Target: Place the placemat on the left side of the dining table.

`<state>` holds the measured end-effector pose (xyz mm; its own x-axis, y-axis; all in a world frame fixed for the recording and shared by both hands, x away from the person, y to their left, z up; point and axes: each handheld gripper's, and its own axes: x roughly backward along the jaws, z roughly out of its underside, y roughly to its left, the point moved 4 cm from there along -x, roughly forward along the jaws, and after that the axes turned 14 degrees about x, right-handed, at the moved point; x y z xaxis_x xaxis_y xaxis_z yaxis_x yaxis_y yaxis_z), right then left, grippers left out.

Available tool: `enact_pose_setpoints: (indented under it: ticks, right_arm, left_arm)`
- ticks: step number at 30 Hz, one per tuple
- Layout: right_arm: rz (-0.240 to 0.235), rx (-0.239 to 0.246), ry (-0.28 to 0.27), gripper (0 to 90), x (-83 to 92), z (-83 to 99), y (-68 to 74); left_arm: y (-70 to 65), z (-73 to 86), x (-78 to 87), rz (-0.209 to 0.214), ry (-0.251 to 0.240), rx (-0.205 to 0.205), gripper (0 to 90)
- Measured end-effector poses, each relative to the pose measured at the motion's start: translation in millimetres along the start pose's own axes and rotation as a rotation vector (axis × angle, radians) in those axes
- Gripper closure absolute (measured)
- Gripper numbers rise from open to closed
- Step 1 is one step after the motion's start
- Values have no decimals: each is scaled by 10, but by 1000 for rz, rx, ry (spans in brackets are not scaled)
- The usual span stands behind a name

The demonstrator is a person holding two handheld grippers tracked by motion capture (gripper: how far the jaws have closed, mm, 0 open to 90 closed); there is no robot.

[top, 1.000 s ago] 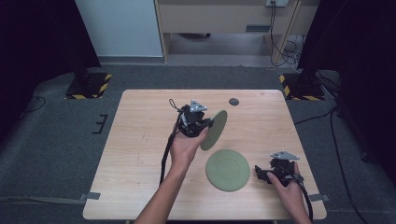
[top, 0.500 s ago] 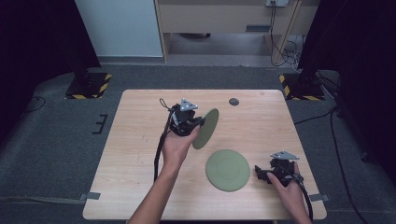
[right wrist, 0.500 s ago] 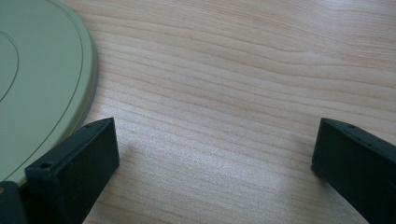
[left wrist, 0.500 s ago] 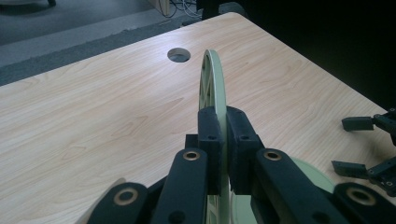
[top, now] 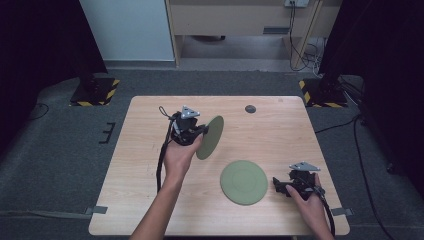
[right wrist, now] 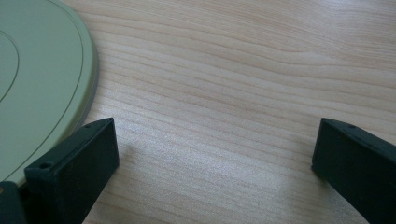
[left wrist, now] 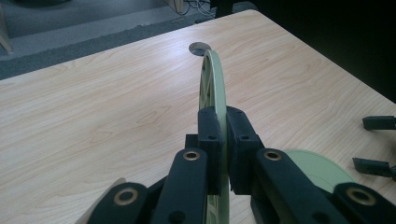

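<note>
Left gripper (top: pixel 204 131) over the tabletop's (top: pixel 150 150) middle, nearer the left edge, pads pinched tight on the rim of a green plate (top: pixel 210 137). Plate held on edge, lifted off the wood, thin rim pointing toward the far edge and its dark round hole (top: pixel 250 108). Second green plate (top: pixel 244 182) flat on the tabletop, toward the near edge, right of centre. Right gripper (top: pixel 278 186) resting low near the near right corner, jaws spread wide with bare wood between, one pad just beside that flat plate's rim.
</note>
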<state>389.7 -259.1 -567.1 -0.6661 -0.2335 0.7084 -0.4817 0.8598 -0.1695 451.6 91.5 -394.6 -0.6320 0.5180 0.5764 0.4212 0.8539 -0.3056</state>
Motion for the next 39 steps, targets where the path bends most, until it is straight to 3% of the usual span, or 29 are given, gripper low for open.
enact_pose_setpoints:
  ticks: [39]
  right_arm:
    - [0, 2, 0, 9, -1, 0, 0]
  left_arm:
    - [363, 55, 142, -66, -6, 31, 857]
